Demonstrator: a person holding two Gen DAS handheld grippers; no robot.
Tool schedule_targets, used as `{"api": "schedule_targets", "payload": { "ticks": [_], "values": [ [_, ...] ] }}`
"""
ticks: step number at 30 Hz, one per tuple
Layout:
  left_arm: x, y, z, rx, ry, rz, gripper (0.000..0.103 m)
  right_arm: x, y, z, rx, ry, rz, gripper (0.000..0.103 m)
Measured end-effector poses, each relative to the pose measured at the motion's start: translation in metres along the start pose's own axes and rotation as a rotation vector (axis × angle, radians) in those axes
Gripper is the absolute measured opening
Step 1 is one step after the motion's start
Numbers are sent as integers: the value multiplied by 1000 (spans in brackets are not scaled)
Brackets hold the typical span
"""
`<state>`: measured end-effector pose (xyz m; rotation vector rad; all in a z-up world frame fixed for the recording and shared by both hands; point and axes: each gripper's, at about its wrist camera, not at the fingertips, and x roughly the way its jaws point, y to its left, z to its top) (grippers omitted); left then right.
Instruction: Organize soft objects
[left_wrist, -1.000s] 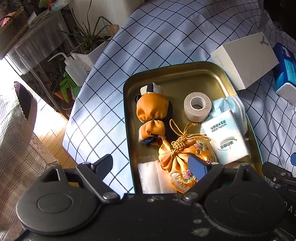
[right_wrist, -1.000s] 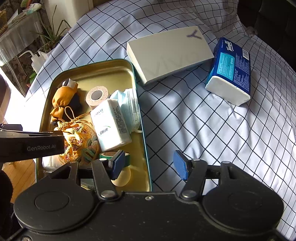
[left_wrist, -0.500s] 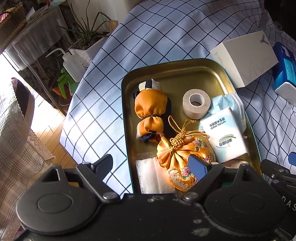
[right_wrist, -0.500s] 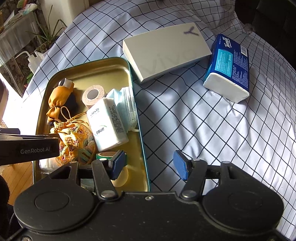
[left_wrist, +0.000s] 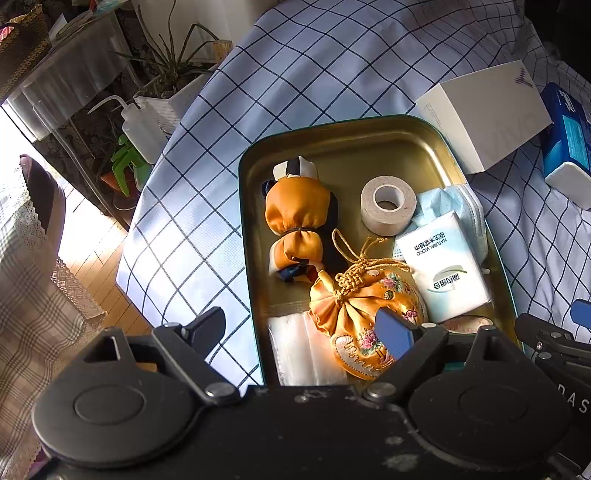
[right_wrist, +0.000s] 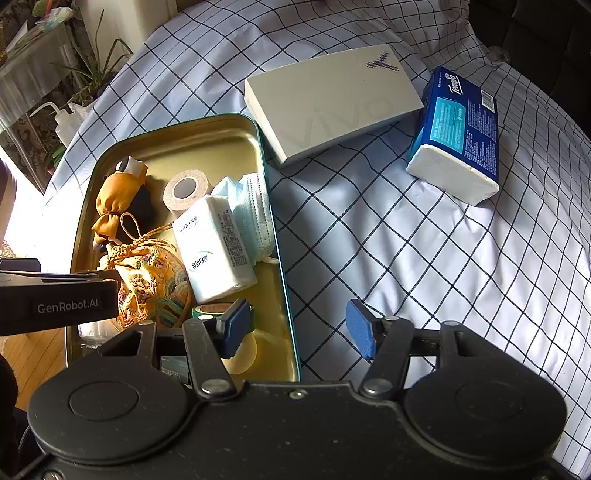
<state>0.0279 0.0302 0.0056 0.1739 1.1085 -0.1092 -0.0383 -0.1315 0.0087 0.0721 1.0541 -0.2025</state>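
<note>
Nothing shifted since earlier frames; both hands steady. Left gripper spread wide, empty, over near left rim of tin tray. Inside tray, left to right: orange scarf bundle, gold pouch, tape roll, tissue pack. Right gripper half spread, empty, over tray's near right edge. Blue tissue pack far right on checked cloth.

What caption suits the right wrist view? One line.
Open right gripper hovers over tray's rim; blue tissue pack outside.
</note>
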Motion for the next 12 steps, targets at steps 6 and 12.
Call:
{"api": "schedule_targets", "payload": {
  "ticks": [6,12],
  "values": [
    [-1,-1,0,1,-3,-4,88,0,0,0,0,1,0,57],
    [-1,0,0,-1,-3,-7,88,1,0,-1,-2,2,-1,57]
  ]
}}
